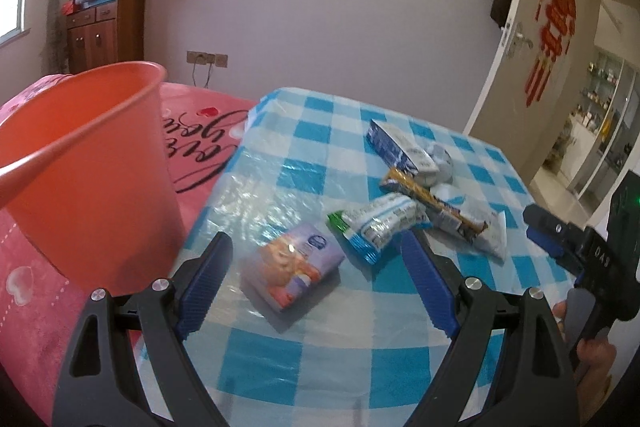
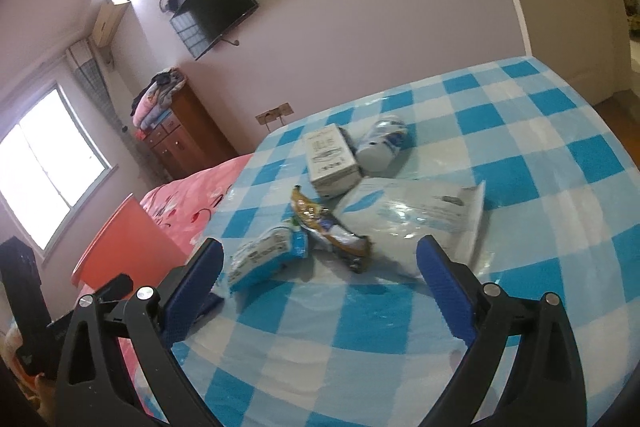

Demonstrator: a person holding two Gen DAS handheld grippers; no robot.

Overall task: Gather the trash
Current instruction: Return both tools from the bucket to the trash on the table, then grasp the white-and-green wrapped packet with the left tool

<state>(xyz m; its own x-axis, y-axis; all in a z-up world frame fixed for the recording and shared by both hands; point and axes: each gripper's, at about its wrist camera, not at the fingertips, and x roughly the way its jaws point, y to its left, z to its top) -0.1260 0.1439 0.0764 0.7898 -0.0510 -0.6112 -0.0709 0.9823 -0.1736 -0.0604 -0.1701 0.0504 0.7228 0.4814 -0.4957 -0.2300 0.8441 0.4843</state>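
Observation:
Trash lies on a blue-checked table (image 1: 320,367): a purple tissue pack (image 1: 294,263), a blue-white wrapper with a green end (image 1: 374,225), a brown-yellow snack wrapper (image 1: 434,203), a blue-white carton (image 1: 398,146), a crumpled white wad (image 1: 440,159) and a flat white bag (image 1: 480,227). My left gripper (image 1: 320,267) is open, its fingers on either side of the tissue pack, just above the table. My right gripper (image 2: 320,267) is open over the blue-white wrapper (image 2: 268,255) and the snack wrapper (image 2: 332,231). An orange bin (image 1: 84,163) stands on the left.
A pink bed (image 1: 208,131) lies beside the table (image 2: 520,187), behind the bin (image 2: 120,247). The right gripper's body shows at the right edge of the left wrist view (image 1: 592,267). The carton (image 2: 330,159), wad (image 2: 382,143) and white bag (image 2: 416,215) lie further back.

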